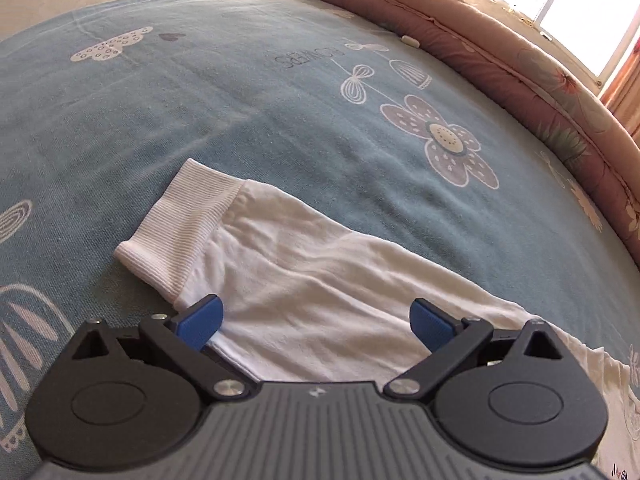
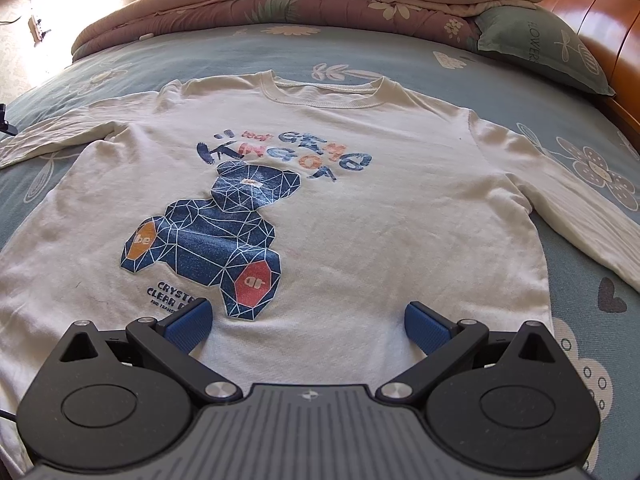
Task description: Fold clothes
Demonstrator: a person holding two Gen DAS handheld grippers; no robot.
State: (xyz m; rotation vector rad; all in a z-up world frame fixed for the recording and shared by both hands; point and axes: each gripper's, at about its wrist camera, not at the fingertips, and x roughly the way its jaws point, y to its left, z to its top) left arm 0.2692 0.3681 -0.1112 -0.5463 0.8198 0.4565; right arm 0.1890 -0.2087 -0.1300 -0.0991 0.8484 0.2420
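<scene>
The white sweatshirt [image 2: 360, 208] lies flat, print up, on the bed [image 2: 400, 68], nothing folded yet, with the left hand-held gripper [image 1: 316, 320] spread over its sleeve cuff [image 1: 176, 232] and the right hand-held gripper [image 2: 308, 322] spread above its hem

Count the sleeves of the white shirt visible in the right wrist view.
2: one sleeve stretches left across the blue bedsheet; the other sleeve runs right. Both cuffs lie outside the frame.
</scene>
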